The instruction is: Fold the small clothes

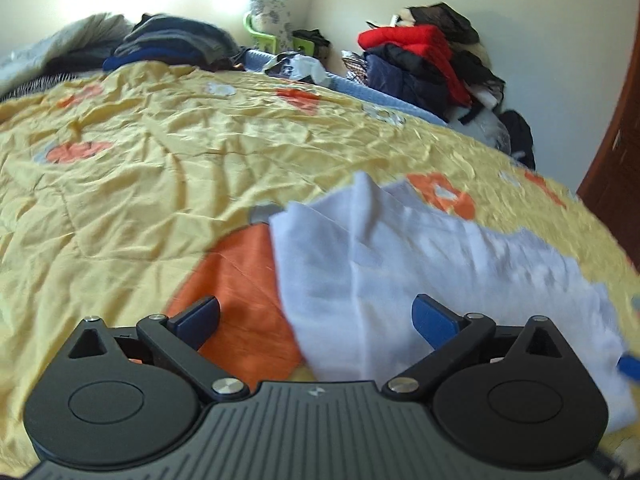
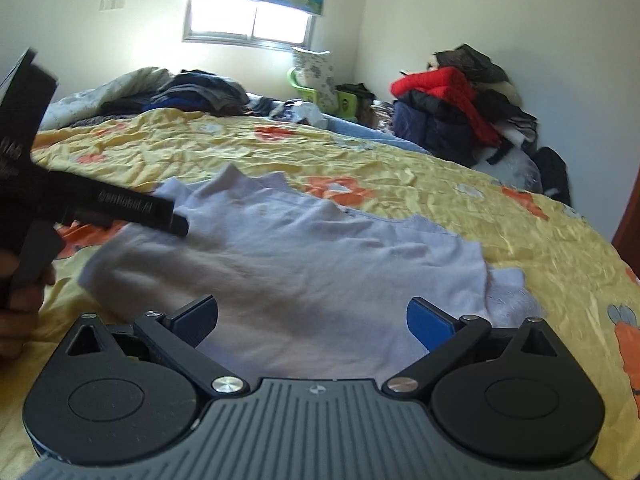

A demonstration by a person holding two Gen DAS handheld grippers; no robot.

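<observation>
Both pairs of jaws stand wide with nothing gripped: the left gripper [image 1: 316, 322] hangs over the near left edge of the white garment [image 2: 288, 248], the right gripper [image 2: 312, 322] over its near middle. The garment lies spread and rumpled on a wrinkled yellow bedspread [image 1: 152, 160] printed with orange flowers. Beyond it, dark folded clothes [image 2: 200, 94] sit at the bed's far side under a bright window [image 2: 250, 22], and a heap of red and navy coats [image 2: 452, 108] fills the corner

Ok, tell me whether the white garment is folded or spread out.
Partly folded: the white garment lies on the bedspread with one layer turned over itself.
</observation>
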